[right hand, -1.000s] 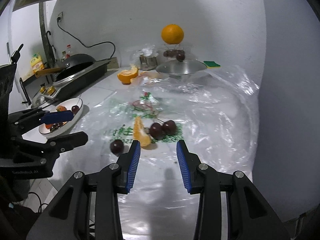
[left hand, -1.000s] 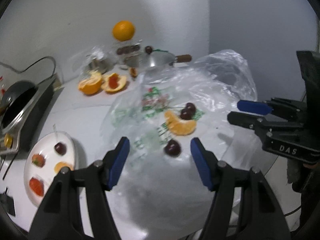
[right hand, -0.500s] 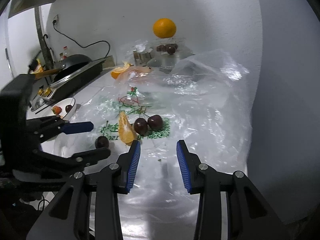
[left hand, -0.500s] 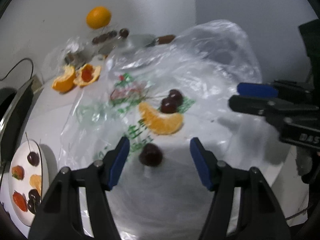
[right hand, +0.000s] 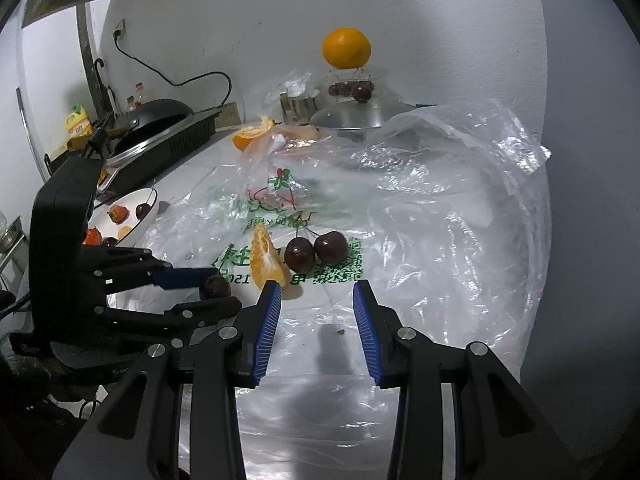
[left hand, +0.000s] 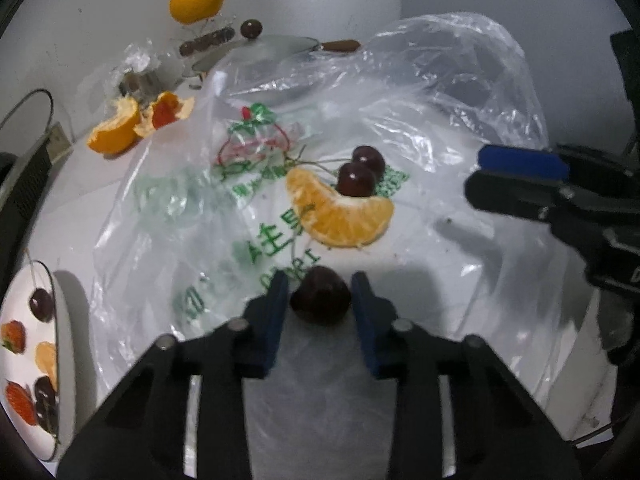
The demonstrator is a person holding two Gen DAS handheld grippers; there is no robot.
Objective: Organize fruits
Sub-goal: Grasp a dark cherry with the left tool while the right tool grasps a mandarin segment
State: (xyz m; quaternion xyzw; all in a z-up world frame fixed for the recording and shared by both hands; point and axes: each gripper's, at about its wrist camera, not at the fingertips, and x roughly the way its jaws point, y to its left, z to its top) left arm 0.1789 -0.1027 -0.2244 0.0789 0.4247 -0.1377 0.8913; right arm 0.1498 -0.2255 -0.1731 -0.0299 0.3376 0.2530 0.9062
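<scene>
A single dark cherry (left hand: 320, 300) lies on the printed clear plastic bag (left hand: 440, 100). My left gripper (left hand: 319, 292) is closing on it, and both blue pads touch its sides. From the right wrist view that same left gripper (right hand: 208, 290) comes in low from the left with the cherry (right hand: 215, 287) between its fingers. Just beyond lie an orange segment (left hand: 344, 216) and two stemmed cherries (left hand: 356, 178). My right gripper (right hand: 316, 292) hovers open over the bag, nothing between its pads. A white plate (left hand: 64, 320) at the left holds cherries, strawberries and an orange piece.
A whole orange (left hand: 196, 0) sits atop a clear container by the back wall, beside a steel pot lid (left hand: 272, 52). Peeled orange halves (left hand: 120, 128) lie at the back left. A black cooker with a pan (right hand: 160, 128) stands at the far left. The counter ends at the right.
My left gripper came down and forward over the lone cherry, and its jaws went from wide apart to narrow around the fruit. The right gripper has barely shifted.
</scene>
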